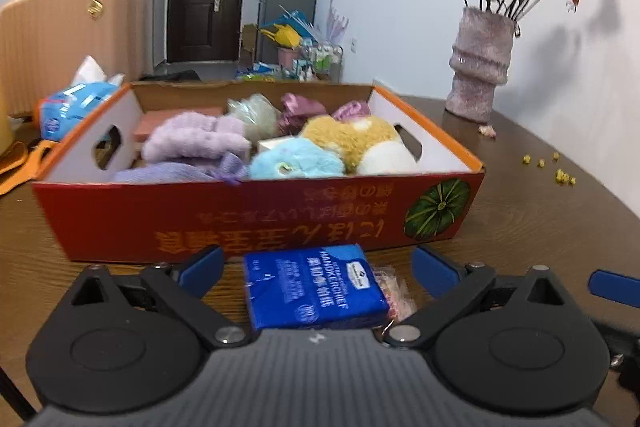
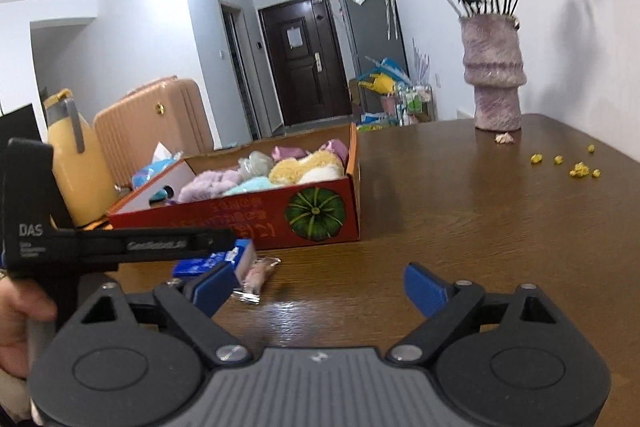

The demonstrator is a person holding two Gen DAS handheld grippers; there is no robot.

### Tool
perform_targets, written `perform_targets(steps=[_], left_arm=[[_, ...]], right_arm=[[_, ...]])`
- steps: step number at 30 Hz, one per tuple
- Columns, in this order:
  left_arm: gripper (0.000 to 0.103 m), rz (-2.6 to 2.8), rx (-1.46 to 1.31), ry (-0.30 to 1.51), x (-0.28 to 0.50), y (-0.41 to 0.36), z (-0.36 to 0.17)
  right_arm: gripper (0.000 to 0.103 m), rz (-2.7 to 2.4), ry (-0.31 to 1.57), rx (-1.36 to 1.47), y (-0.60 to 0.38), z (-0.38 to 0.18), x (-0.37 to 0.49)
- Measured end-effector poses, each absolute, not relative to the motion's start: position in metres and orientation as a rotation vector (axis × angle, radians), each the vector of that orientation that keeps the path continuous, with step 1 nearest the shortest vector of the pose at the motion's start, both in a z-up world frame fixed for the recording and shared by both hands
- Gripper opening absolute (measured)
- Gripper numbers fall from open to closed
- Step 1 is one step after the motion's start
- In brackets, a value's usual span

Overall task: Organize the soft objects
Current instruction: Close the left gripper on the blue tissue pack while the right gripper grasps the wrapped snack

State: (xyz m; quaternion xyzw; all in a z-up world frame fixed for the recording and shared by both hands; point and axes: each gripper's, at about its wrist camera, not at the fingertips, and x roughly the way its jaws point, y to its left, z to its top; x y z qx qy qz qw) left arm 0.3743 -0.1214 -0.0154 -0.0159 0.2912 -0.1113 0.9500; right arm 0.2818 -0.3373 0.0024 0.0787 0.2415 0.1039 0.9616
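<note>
A red cardboard box (image 1: 256, 219) on the brown table holds soft things: purple fluffy cloth (image 1: 192, 139), a blue plush (image 1: 296, 159), a yellow and white plush (image 1: 356, 143). My left gripper (image 1: 316, 267) is open, its blue fingers either side of a blue handkerchief tissue pack (image 1: 316, 287) lying on the table before the box. A small pink wrapped packet (image 1: 394, 293) lies beside the pack. My right gripper (image 2: 320, 287) is open and empty over bare table, right of the pack (image 2: 216, 261) and packet (image 2: 258, 275). The box also shows in the right wrist view (image 2: 248, 219).
A fuzzy purple vase (image 1: 480, 67) with dried roses stands at the table's far right, yellow petals (image 1: 560, 175) scattered near it. A blue tissue bag (image 1: 76, 107), a yellow jug (image 2: 76, 167) and a peach suitcase (image 1: 60, 31) are left of the box.
</note>
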Motion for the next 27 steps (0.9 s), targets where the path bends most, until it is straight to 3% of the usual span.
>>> perform_targets(steps=[3, 9, 13, 16, 17, 18, 20, 22, 27], left_arm=[[0.076, -0.226, 0.004, 0.6, 0.375, -0.121, -0.024], [0.075, -0.239, -0.028, 0.594, 0.361, -0.086, -0.026], [0.075, -0.218, -0.056, 0.591, 0.345, -0.057, -0.025], [0.075, -0.202, -0.076, 0.588, 0.334, -0.038, -0.024], [0.075, -0.19, -0.075, 0.586, 0.331, -0.033, -0.024], [0.075, -0.184, -0.075, 0.584, 0.327, -0.028, -0.023], [0.074, -0.179, -0.087, 0.587, 0.321, -0.02, -0.023], [0.075, -0.174, -0.083, 0.586, 0.313, -0.014, -0.022], [0.078, -0.169, -0.106, 0.615, 0.296, -0.003, -0.025]], right_arm=[[0.092, 0.227, 0.535, 0.144, -0.33, -0.006, 0.3], [0.09, 0.278, 0.564, 0.108, -0.309, -0.01, 0.324], [0.081, 0.334, 0.609, 0.054, -0.28, -0.013, 0.339], [0.06, 0.313, 0.648, 0.008, -0.259, -0.019, 0.353], [0.046, 0.306, 0.659, 0.006, -0.256, -0.021, 0.356], [0.038, 0.294, 0.654, -0.005, -0.251, -0.021, 0.358], [0.031, 0.27, 0.653, -0.041, -0.242, -0.022, 0.359], [0.016, 0.268, 0.653, -0.079, -0.233, -0.022, 0.356], [0.016, 0.3, 0.656, -0.114, -0.217, -0.021, 0.329]])
